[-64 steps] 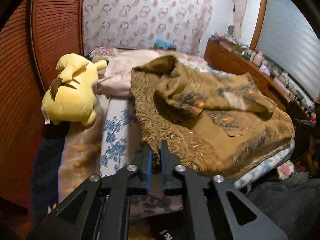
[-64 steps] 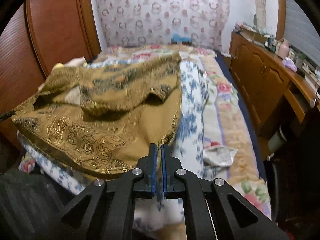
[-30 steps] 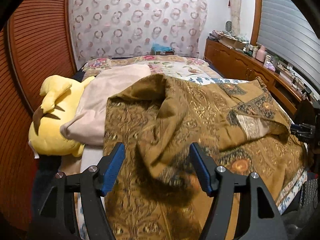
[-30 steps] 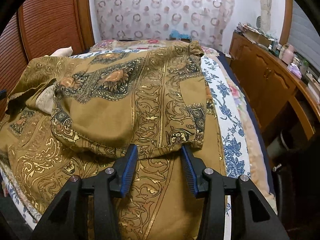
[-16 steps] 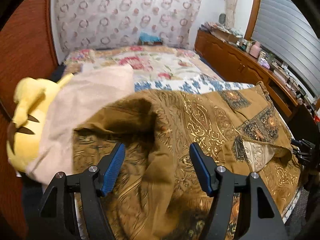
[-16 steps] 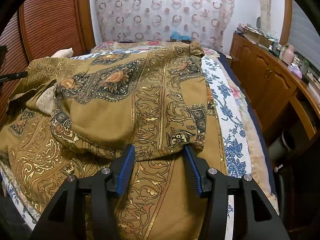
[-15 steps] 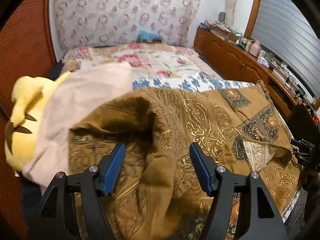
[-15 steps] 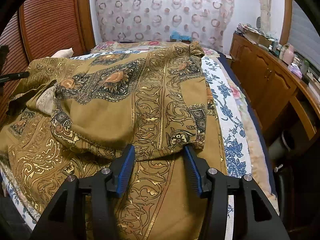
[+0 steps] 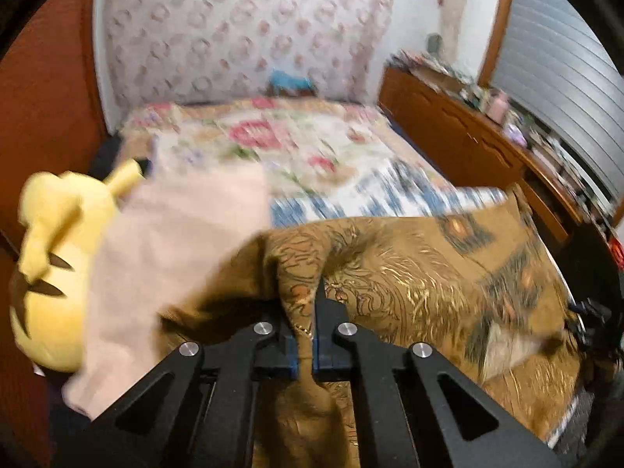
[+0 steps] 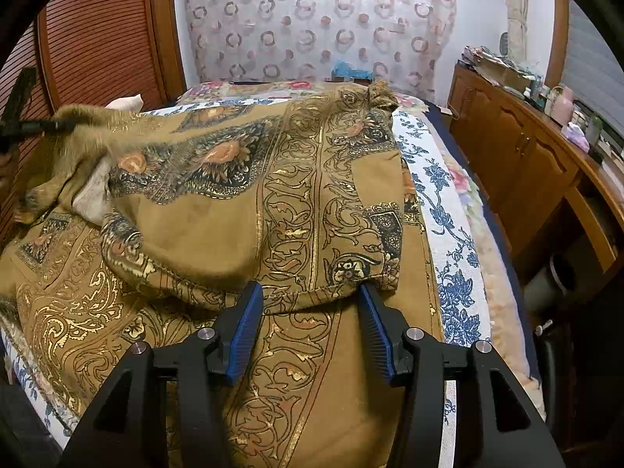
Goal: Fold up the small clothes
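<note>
A brown garment with gold and dark paisley print lies spread on the bed, partly folded over itself. My left gripper is shut on a raised ridge of this garment, and the cloth runs up between its blue pads. In the right wrist view the left gripper shows at the far left, at the garment's lifted corner. My right gripper is open. Its blue pads straddle the hem of the upper layer without pressing it.
A yellow plush toy and a pale pink cloth lie left of the garment. The floral bedspread stretches to a patterned curtain. A wooden dresser with clutter runs along the right side. Slatted wood panels stand on the left.
My left gripper's jaws closed from wide open onto a fold of the brown garment, and it moved further along the bed. The right gripper stayed over the hem.
</note>
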Action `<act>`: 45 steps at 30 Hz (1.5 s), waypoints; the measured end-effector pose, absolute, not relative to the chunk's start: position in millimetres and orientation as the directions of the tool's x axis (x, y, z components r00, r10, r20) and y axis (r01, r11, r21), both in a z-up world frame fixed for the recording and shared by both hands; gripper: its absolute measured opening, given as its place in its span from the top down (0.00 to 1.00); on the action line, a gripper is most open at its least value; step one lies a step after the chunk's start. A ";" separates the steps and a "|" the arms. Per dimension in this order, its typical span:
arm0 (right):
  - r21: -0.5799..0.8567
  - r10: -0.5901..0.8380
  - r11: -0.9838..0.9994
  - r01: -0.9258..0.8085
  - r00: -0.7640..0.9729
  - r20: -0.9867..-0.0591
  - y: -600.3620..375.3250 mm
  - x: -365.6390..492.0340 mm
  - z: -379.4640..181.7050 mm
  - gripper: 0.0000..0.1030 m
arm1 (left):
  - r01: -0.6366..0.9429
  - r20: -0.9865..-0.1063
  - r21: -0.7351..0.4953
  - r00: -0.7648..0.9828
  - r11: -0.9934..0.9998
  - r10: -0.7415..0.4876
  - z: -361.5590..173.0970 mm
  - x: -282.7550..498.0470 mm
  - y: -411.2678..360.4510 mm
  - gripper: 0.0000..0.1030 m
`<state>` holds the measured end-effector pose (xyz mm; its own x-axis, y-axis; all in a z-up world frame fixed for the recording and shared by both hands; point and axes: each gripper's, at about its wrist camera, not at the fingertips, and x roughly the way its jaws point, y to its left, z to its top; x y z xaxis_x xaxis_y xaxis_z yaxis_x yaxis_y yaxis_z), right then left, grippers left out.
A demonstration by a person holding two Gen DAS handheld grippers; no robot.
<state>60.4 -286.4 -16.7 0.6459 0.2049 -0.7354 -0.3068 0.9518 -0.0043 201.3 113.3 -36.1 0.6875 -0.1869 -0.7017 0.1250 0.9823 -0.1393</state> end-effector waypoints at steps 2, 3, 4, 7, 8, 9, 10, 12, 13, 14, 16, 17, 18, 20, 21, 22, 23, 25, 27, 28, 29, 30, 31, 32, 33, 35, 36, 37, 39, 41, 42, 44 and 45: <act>-0.004 0.205 0.952 -0.307 0.646 -0.735 -286.7 60.4 -16.7 0.49 | 0.102 -0.684 -0.117 0.713 0.988 -0.154 -26.8 205.2 120.0 0.90; -0.005 0.205 0.952 -0.307 0.646 -0.735 -286.7 60.3 -16.7 0.49 | 0.088 -0.688 -0.097 0.714 0.991 -0.131 -26.6 207.1 122.2 0.87; -0.006 0.204 0.952 -0.307 0.646 -0.735 -286.7 60.3 -16.7 0.49 | 0.073 -0.698 -0.086 0.707 0.994 -0.113 -27.8 208.0 125.3 0.82; -0.004 0.205 0.952 -0.305 0.647 -0.735 -287.1 60.3 -17.2 0.48 | 0.058 -0.713 -0.095 0.692 0.994 -0.109 -36.9 200.8 134.3 0.76; -0.004 0.204 0.952 -0.305 0.647 -0.734 -286.9 60.1 -17.2 0.48 | 0.060 -0.715 -0.095 0.690 0.994 -0.110 -41.6 193.3 136.0 0.72; -0.005 0.203 0.953 -0.304 0.648 -0.734 -286.9 59.7 -17.2 0.48 | 0.062 -0.717 -0.091 0.688 0.994 -0.109 -44.6 186.9 136.5 0.70; -0.005 0.202 0.953 -0.303 0.649 -0.734 -286.8 59.3 -17.0 0.48 | 0.068 -0.720 -0.087 0.686 0.994 -0.110 -48.2 180.6 136.4 0.67; -0.011 0.199 0.954 -0.299 0.662 -0.723 -287.8 56.9 -13.1 0.49 | 0.084 -0.722 -0.077 0.682 0.993 -0.114 -57.2 162.6 134.5 0.63; -0.012 0.202 0.955 -0.296 0.681 -0.704 -289.6 54.1 -8.4 0.49 | 0.088 -0.727 -0.073 0.678 0.993 -0.113 -61.0 154.1 133.4 0.61; -0.004 0.211 0.955 -0.298 0.687 -0.696 -291.6 52.9 -4.8 0.49 | 0.089 -0.727 -0.072 0.677 0.993 -0.113 -63.3 148.8 131.9 0.61; 0.009 0.219 0.956 -0.295 0.688 -0.692 -297.3 55.8 1.6 0.49 | 0.095 -0.725 -0.092 0.677 0.991 -0.132 -67.7 135.6 131.0 0.61; 0.005 0.209 0.959 -0.282 0.697 -0.686 -300.8 58.0 4.1 0.49 | 0.094 -0.723 -0.098 0.677 0.991 -0.135 -69.3 128.1 129.8 0.60; 0.006 0.201 0.963 -0.271 0.700 -0.685 -305.4 62.2 5.9 0.49 | 0.092 -0.723 -0.096 0.678 0.991 -0.133 -71.5 121.1 128.6 0.60; 0.024 0.204 0.965 -0.263 0.684 -0.700 -312.6 74.2 6.8 0.49 | 0.088 -0.730 -0.078 0.673 0.993 -0.117 -76.2 110.6 125.3 0.60; 0.026 0.201 0.966 -0.259 0.678 -0.707 -315.2 80.1 6.2 0.49 | 0.088 -0.734 -0.066 0.670 0.994 -0.108 -78.5 106.7 123.6 0.60; 0.021 0.191 0.967 -0.254 0.672 -0.716 -317.3 86.7 4.8 0.49 | 0.090 -0.736 -0.058 0.669 0.994 -0.103 -80.5 103.3 122.4 0.60; 0.019 0.184 0.969 -0.248 0.663 -0.726 -318.8 93.4 2.6 0.49 | 0.091 -0.740 -0.049 0.666 0.995 -0.097 -82.5 99.1 120.9 0.60; 0.034 0.191 0.968 -0.248 0.644 -0.741 -320.7 104.3 -1.0 0.49 | 0.094 -0.741 -0.047 0.664 0.995 -0.097 -84.9 94.8 120.1 0.60; 0.054 0.212 0.963 -0.264 0.621 -0.754 -318.1 112.6 -4.6 0.52 | 0.094 -0.746 -0.045 0.659 0.995 -0.096 -88.6 93.0 120.0 0.60; 0.060 0.222 0.960 -0.273 0.614 -0.757 -316.5 115.3 -5.0 0.55 | 0.091 -0.750 -0.044 0.655 0.995 -0.093 -91.0 93.8 120.6 0.60; 0.066 0.236 0.955 -0.289 0.606 -0.760 -314.4 117.9 -6.5 0.58 | 0.086 -0.754 -0.045 0.650 0.995 -0.091 -93.5 94.9 121.1 0.60; 0.067 0.247 0.949 -0.307 0.599 -0.762 -310.1 118.3 -7.6 0.61 | 0.081 -0.758 -0.046 0.646 0.996 -0.087 -95.6 95.9 121.2 0.60; 0.062 0.249 0.947 -0.316 0.597 -0.763 -307.5 119.3 -8.6 0.63 | 0.081 -0.758 -0.046 0.646 0.996 -0.087 -96.8 95.8 121.2 0.60; 0.057 0.251 0.943 -0.327 0.592 -0.766 -304.3 121.2 -10.3 0.71 | 0.086 -0.756 -0.043 0.648 0.995 -0.089 -97.1 96.4 119.8 0.60; 0.047 0.249 0.941 -0.335 0.592 -0.767 -300.9 121.5 -10.9 0.77 | 0.092 -0.755 -0.041 0.649 0.995 -0.091 -97.2 96.5 118.5 0.60; 0.043 0.257 0.935 -0.352 0.591 -0.765 -298.9 123.3 -10.8 0.93 | 0.103 -0.752 -0.045 0.651 0.994 -0.101 -97.1 97.8 117.8 0.64; 0.058 0.276 0.931 -0.361 0.590 -0.758 -299.7 123.5 -8.6 0.95 | 0.107 -0.753 -0.053 0.649 0.993 -0.110 -96.5 98.8 118.3 0.70; 0.059 0.282 0.931 -0.361 0.603 -0.747 -300.0 121.8 -5.2 0.96 | 0.110 -0.755 -0.062 0.645 0.992 -0.119 -95.7 100.1 120.0 0.86; 0.067 0.305 0.925 -0.374 0.627 -0.717 -301.0 115.2 7.1 0.96 | 0.109 -0.750 -0.090 0.646 0.990 -0.139 -90.5 100.5 124.5 0.96; 0.068 0.319 0.923 -0.380 0.652 -0.688 -303.0 106.2 21.8 0.97 | 0.111 -0.734 -0.105 0.662 0.988 -0.153 -78.3 96.8 128.4 0.97; 0.064 0.321 0.922 -0.381 0.662 -0.677 -305.0 100.0 27.7 0.97 | 0.111 -0.725 -0.104 0.672 0.988 -0.151 -72.0 94.2 129.7 0.97; 0.055 0.323 0.922 -0.384 0.681 -0.657 -306.8 89.8 41.3 0.97 | 0.115 -0.700 -0.115 0.695 0.987 -0.163 -54.2 85.1 133.2 0.97; 0.052 0.328 0.920 -0.389 0.688 -0.648 -307.7 83.8 48.6 0.97 | 0.119 -0.691 -0.125 0.702 0.985 -0.173 -47.4 80.8 135.8 0.97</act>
